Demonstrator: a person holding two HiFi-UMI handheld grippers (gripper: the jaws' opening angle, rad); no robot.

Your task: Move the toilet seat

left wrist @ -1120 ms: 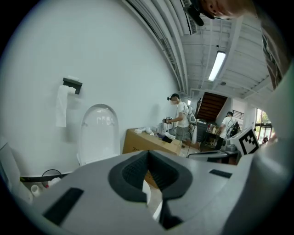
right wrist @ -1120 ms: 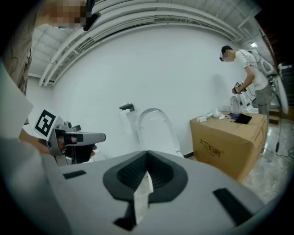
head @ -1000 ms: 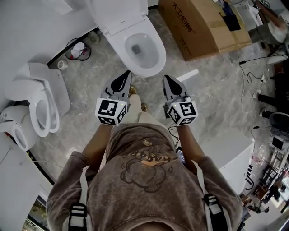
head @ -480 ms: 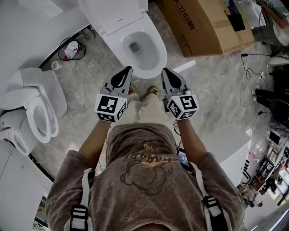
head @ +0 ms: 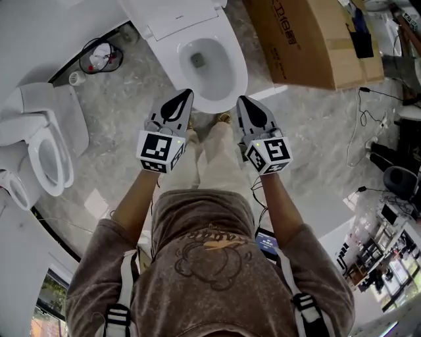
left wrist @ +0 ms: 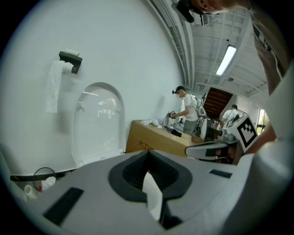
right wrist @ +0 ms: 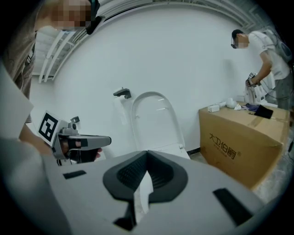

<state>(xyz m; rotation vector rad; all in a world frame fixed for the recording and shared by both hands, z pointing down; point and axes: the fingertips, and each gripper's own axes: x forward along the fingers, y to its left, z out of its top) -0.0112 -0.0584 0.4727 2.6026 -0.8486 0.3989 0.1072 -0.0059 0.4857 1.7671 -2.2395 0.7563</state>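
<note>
The toilet (head: 212, 89) stands straight before you, and its lid (head: 174, 16) is raised behind the bowl. Your left gripper (head: 183, 97) and right gripper (head: 243, 101) are side by side, apart, just before the bowl's front rim. The cardboard box (head: 309, 39) lies right of the toilet and the waste bin (head: 99, 57) left of it, by the wall. Further left stands another toilet (head: 49, 141).

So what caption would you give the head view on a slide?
Person's grey left gripper and right gripper, jaws shut, hover before a white ceramic toilet beside a brown cardboard box.
</note>
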